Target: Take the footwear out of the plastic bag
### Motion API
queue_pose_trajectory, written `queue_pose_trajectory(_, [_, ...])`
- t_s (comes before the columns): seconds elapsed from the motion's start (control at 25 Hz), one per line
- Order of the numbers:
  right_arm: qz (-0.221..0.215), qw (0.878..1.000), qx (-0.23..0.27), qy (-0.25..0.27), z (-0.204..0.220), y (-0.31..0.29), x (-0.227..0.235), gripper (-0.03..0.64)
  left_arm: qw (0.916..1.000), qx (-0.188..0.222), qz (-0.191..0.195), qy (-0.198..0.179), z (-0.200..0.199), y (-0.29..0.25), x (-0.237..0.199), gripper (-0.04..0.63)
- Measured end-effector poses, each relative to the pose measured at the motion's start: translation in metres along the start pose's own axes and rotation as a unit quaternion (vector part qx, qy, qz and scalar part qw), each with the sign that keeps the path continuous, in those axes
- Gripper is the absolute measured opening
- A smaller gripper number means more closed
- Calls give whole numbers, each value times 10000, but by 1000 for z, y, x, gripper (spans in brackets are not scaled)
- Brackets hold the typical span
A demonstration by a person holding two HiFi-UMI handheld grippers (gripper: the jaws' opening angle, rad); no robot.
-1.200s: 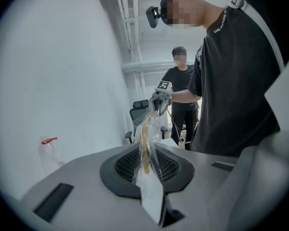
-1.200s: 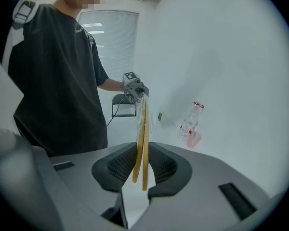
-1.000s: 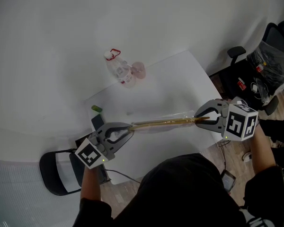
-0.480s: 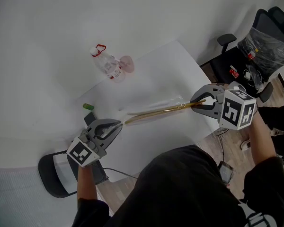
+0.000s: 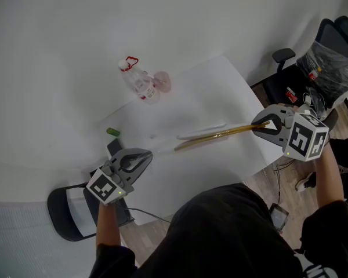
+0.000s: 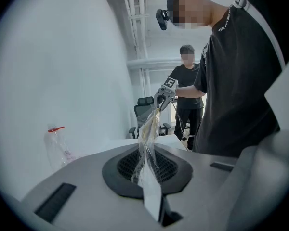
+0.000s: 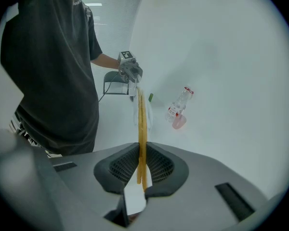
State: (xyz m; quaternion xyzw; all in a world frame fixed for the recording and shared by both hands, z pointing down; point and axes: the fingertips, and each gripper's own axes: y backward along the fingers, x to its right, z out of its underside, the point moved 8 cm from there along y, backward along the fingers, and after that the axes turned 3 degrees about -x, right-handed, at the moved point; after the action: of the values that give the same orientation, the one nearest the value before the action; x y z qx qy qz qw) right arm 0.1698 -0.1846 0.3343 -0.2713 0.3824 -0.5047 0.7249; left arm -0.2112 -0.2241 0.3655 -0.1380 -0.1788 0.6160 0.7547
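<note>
My right gripper (image 5: 257, 126) is shut on one end of the flat yellow footwear (image 5: 220, 135), which stretches left above the white table (image 5: 220, 86). A clear plastic bag (image 5: 202, 131) wraps the footwear's left part. In the left gripper view the bag (image 6: 148, 138) runs from my left gripper (image 6: 147, 172), shut on its end, up to the right gripper (image 6: 163, 96). From the head view my left gripper (image 5: 149, 154) sits apart from the yellow tip, near the table's front left. The right gripper view has the footwear (image 7: 141, 129) pinched between the pads (image 7: 159, 165).
A clear bottle with a red cap (image 5: 138, 81) and a pink thing (image 5: 162, 81) stand at the table's back. A small green object (image 5: 112, 132) and a dark flat device (image 5: 116, 148) lie by the left edge. Chairs (image 5: 69, 210) (image 5: 330, 57) flank the table. A second person (image 6: 187, 88) stands behind.
My right gripper moved right and drew the yellow footwear away from the left gripper. The left gripper dropped slightly left; the footwear's tip no longer reaches it.
</note>
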Motion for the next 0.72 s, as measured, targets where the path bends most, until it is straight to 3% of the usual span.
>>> queue_pose_trajectory(0.72, [112,9994,-227,-251,20,9,10,55,9988,-115,-383,273,27,27,-16,35])
